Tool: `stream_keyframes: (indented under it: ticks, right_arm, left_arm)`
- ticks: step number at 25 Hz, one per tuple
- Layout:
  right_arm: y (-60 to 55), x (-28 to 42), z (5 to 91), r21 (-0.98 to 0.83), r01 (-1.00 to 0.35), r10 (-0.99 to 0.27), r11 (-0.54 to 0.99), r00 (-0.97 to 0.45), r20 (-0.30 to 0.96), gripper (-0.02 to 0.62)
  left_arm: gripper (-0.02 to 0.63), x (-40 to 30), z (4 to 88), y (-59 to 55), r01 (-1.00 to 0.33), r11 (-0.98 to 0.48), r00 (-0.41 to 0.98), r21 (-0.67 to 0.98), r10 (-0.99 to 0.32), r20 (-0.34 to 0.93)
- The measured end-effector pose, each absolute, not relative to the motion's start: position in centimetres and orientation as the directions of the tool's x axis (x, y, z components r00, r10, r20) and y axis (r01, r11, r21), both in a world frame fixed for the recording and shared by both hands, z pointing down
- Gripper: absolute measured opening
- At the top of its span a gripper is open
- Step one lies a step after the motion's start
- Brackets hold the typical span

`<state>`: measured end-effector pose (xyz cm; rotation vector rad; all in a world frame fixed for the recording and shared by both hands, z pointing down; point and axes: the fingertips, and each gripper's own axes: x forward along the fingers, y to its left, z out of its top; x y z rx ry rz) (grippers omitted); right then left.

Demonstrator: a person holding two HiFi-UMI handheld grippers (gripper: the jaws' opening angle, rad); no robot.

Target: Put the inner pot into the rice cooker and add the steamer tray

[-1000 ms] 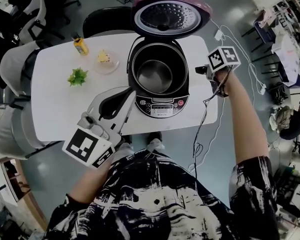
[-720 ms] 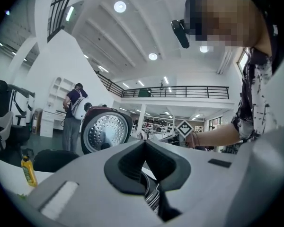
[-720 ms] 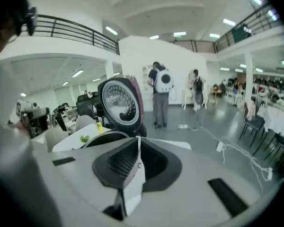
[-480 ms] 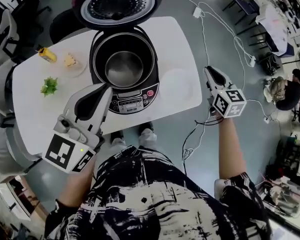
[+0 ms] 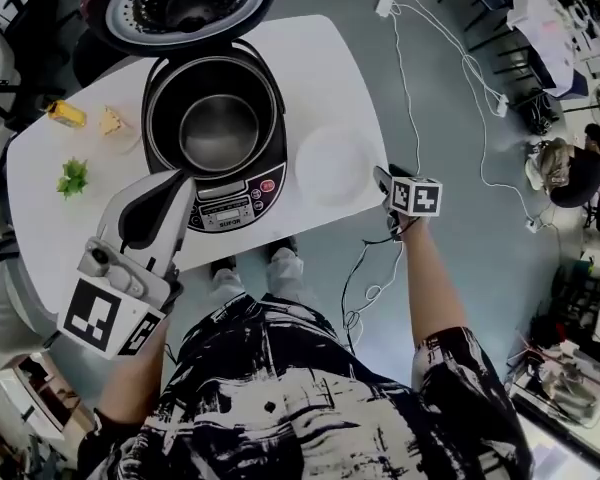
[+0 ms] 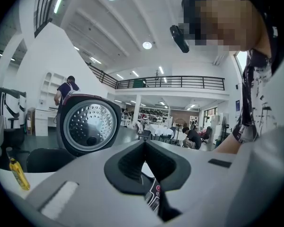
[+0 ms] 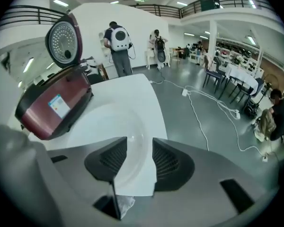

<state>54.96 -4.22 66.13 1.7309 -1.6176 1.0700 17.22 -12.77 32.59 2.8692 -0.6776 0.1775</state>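
right tongs (image 7: pixel 139 156) just opening, steamer tray (image 7: pixel 104 122) close ahead

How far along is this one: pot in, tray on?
Done: the inner pot sits inside the open rice cooker. In hand: the right gripper, jaws just opening and pressing on nothing, points at the white steamer tray lying on the table beside the cooker. The left gripper is shut, empty. Left: grip the tray and set it in the cooker.

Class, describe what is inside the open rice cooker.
The metal inner pot sits inside the rice cooker, its bare bottom showing, nothing in it. The pot covers whatever lies beneath it.
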Motion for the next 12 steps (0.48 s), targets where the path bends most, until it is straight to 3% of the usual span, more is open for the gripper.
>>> stream_keyframes:
  ticks: [12]
  right_arm:
    - [-3.8,55.3,71.4,-0.163,-0.959,-0.374,-0.23,-0.067,0.925,0.051]
  left_arm:
    - [0.005,16.9,33.8,-13.0,-0.483,-0.86,0.872,0.168,-0.453,0.188]
